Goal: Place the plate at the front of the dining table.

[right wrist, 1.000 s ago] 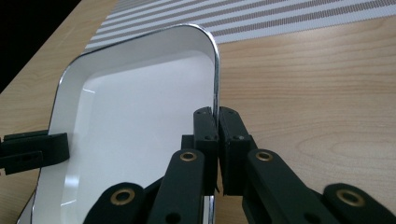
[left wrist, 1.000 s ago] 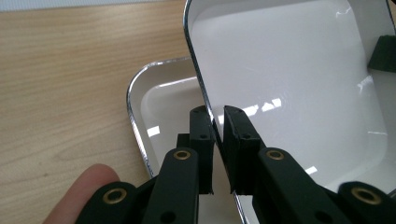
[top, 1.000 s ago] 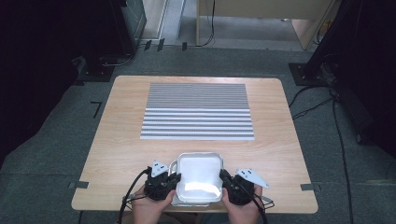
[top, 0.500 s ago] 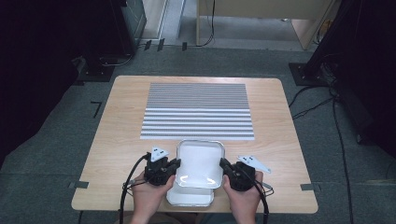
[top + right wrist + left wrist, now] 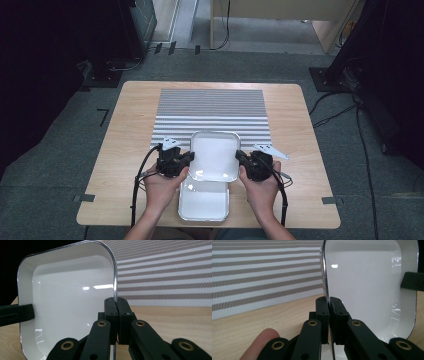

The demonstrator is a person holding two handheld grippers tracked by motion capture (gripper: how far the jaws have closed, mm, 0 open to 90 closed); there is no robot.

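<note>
Since the earlier frames the upper white tray has travelled toward twelve o'clock, uncovering more of a second white tray that lies flat beneath it at the table's six o'clock edge. Largest around them is the wooden table, and on it a grey-and-white striped mat spreads from the centre toward twelve o'clock; the upper tray's far rim overlaps the mat's near edge in the high view. That tray is a rounded rectangle, its long axis running six to twelve o'clock, hollow side up. The left gripper has its jaws pressed together on the tray's nine o'clock rim, and the right gripper is pinched likewise on the three o'clock rim; each gripper view shows the thin chrome-edged rim caught between closed black pads. Whether the upper tray is clear of the lower one cannot be told, and the lower tray's far part is hidden under it. A fingertip enters the left gripper view, cut off at the bottom.
</note>
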